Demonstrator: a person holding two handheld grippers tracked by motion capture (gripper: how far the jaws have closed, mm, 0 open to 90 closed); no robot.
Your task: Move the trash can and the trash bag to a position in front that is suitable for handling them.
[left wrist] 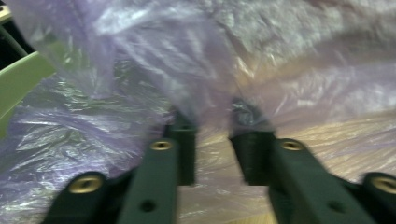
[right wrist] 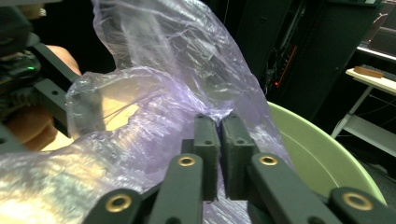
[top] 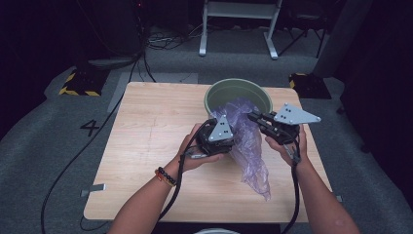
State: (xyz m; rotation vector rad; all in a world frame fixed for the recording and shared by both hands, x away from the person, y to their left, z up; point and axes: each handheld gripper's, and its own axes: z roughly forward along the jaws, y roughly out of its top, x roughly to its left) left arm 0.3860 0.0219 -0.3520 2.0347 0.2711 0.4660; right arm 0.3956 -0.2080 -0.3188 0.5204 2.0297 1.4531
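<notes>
The thin purple plastic bag [top: 248, 141] hangs between the 2 grippers, near the table's [top: 146, 146] far right corner. The right gripper [right wrist: 219, 135] pinches the bag's top tight. The left gripper [left wrist: 212, 126] has a small gap between its jaws, with bag film lying over the tips. The bag's long side runs from the green bowl [top: 216, 92] toward the near edge. It looks crinkly and see-through.

dark room, grey carpet floor [top: 44, 141], white metal frame [top: 238, 24], black cables [top: 160, 41]
</notes>
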